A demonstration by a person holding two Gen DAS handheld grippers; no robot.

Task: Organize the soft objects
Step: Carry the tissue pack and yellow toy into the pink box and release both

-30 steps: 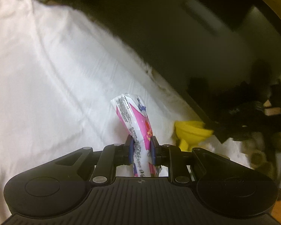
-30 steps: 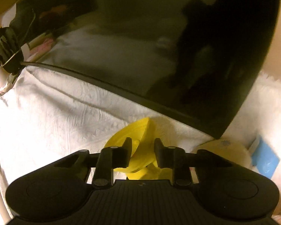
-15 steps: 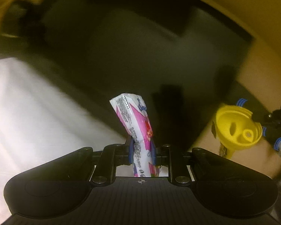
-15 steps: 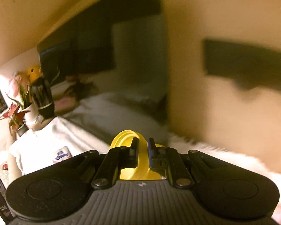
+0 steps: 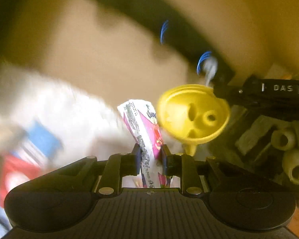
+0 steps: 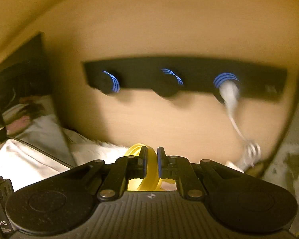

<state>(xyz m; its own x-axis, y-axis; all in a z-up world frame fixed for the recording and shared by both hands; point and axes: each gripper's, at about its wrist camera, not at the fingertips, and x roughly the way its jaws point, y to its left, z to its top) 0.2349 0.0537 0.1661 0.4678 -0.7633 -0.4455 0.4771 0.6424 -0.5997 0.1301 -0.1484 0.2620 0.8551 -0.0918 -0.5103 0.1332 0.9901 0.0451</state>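
Note:
My left gripper [image 5: 151, 153] is shut on a pink and white tissue pack [image 5: 144, 125] that stands up between the pads. My right gripper [image 6: 150, 159] is shut on the rim of a yellow funnel-shaped object [image 6: 147, 171]. In the left wrist view the same yellow funnel [image 5: 193, 113] shows its open mouth just right of the tissue pack, held by the right gripper [image 5: 219, 93] from the upper right. Both views are blurred by motion.
A black wall rack [image 6: 185, 75] with three blue-ringed pegs hangs on the tan wall ahead; a white cord [image 6: 231, 101] hangs from the right peg. White bedding [image 6: 20, 159] lies lower left. A blue and red package [image 5: 35, 143] lies at the left. Pale foam rollers [image 5: 289, 149] lie at the right.
Both grippers have lifted off the bed and swung right toward the wall rack, each still holding its object. The funnel has come closer to the tissue pack.

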